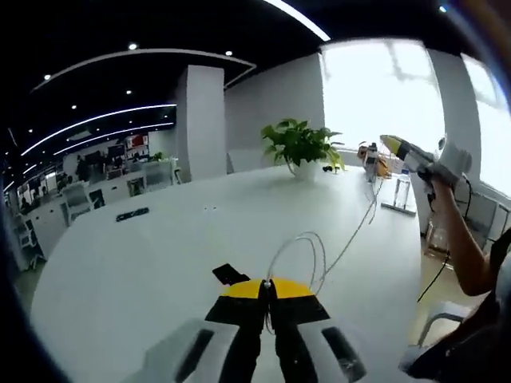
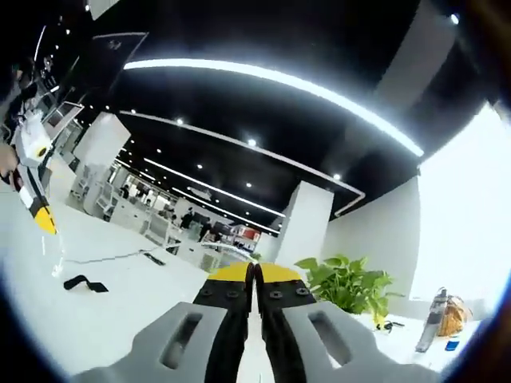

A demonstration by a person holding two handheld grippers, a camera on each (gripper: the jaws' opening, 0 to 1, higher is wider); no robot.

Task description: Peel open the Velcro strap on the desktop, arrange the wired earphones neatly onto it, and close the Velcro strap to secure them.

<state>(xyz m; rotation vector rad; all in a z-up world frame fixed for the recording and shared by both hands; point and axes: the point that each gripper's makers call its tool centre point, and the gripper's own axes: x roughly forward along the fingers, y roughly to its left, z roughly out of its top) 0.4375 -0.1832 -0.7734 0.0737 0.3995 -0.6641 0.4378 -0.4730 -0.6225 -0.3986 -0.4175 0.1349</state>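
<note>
Both jaws closed on earphone cable [image 1: 351, 231], Velcro strap [image 1: 230, 274] beside left jaws

The thin white earphone cable [image 1: 319, 255] lies on a glossy white tabletop [image 1: 144, 271]. A black fabric Velcro strap [image 2: 85, 283] sits there too, and each claw is black with yellow tips.

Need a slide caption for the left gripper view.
Left tongs pinch a thin white earphone cable over the white desktop, beside a black Velcro strap.

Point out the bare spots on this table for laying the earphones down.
Free: the white table between the dark strap and the left gripper. Crowded: the far edge by the plant and bottles; the earphone wire crosses the right side.
</note>
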